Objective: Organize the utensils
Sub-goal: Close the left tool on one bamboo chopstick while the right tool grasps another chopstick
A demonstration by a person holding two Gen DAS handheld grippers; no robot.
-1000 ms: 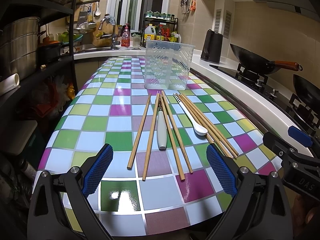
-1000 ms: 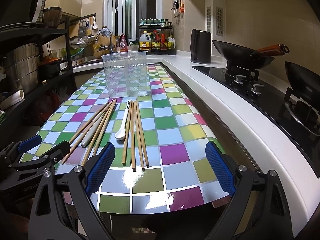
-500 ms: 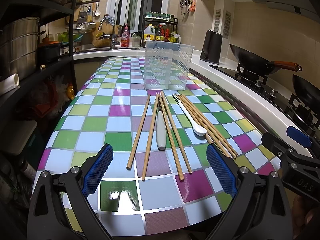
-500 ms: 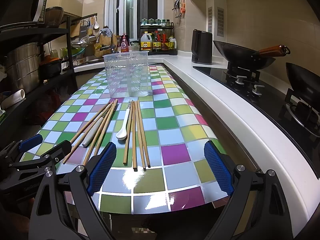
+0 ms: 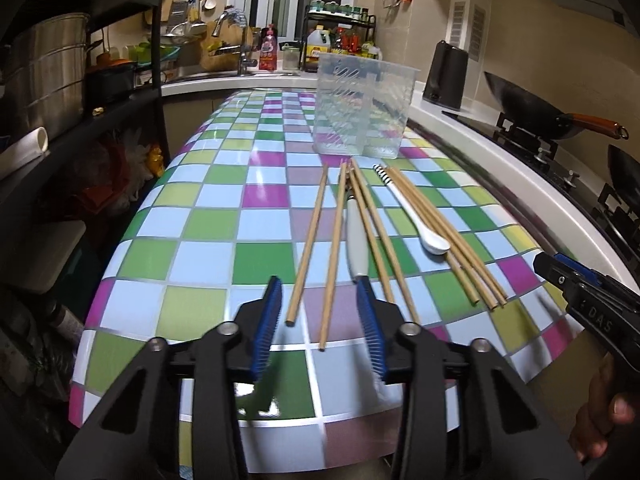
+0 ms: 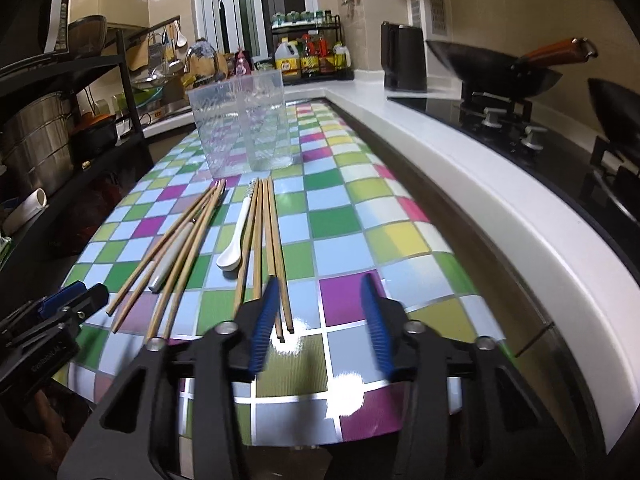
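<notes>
Chopsticks (image 5: pixel 335 248) lay untouched before the clear holder (image 5: pixel 362 108); both grippers (image 5: pixel 318 328) (image 6: pixel 320 316), jaws just narrowed but spread on nothing, were judged approaching a pick-up needing a clean pinch.

"DAS" on right tool (image 5: pixel 592 300)

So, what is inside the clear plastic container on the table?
The clear plastic container looks empty: through its walls only the checkered table and the counter behind show. All chopsticks and the white spoon lie outside, in front of it.
</notes>
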